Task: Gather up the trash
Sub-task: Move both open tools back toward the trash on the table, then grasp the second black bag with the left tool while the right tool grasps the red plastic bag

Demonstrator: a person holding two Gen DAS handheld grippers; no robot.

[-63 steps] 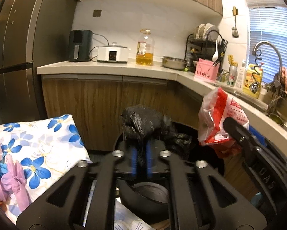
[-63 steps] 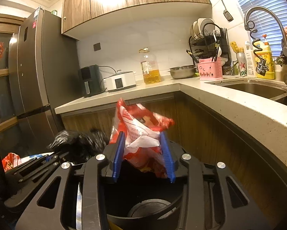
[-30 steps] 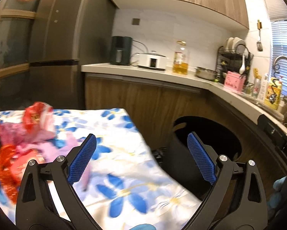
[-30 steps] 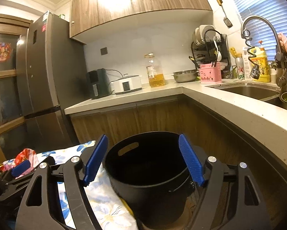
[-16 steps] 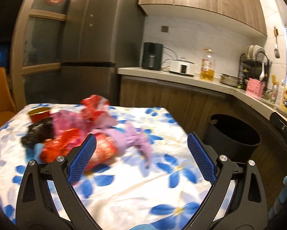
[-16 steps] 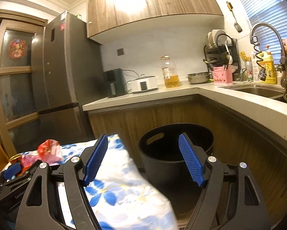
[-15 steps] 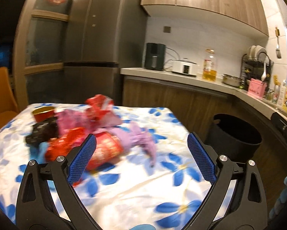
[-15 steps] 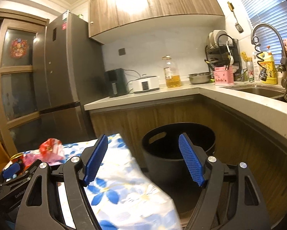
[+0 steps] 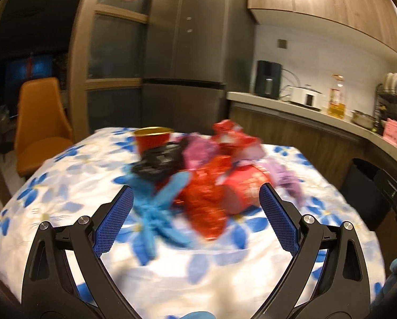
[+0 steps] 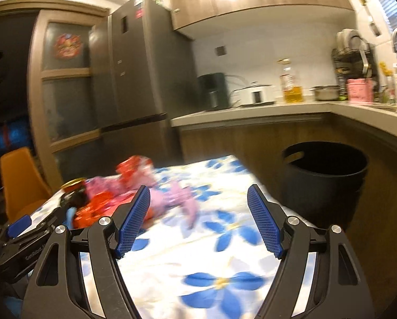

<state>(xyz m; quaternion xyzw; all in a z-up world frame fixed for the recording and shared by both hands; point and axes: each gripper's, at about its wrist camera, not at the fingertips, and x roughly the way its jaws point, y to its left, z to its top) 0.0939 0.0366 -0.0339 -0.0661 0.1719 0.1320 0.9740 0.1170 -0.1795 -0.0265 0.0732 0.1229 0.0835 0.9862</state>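
A heap of trash lies on the flowered tablecloth [image 9: 65, 180]: a red foil wrapper [image 9: 206, 202], a red cup on its side [image 9: 244, 188], a black bag [image 9: 158, 160], blue scraps [image 9: 156, 212], pink and purple plastic [image 9: 198, 151] and an upright red cup [image 9: 152, 139]. My left gripper [image 9: 195, 218] is open and empty, just short of the heap. My right gripper [image 10: 198, 222] is open and empty over the cloth [image 10: 211, 260], with the heap [image 10: 110, 202] ahead to its left. The black bin [image 10: 323, 175] stands on the floor to the right.
An orange chair [image 9: 36, 125] stands at the table's far left. A tall fridge [image 9: 187, 53] and a kitchen counter [image 10: 251, 113] with appliances and an oil bottle run behind. The bin also shows in the left wrist view [image 9: 360, 178].
Both grippers have swung left from the bin toward the table. The left gripper has come closer to the trash heap. Both stay open and empty.
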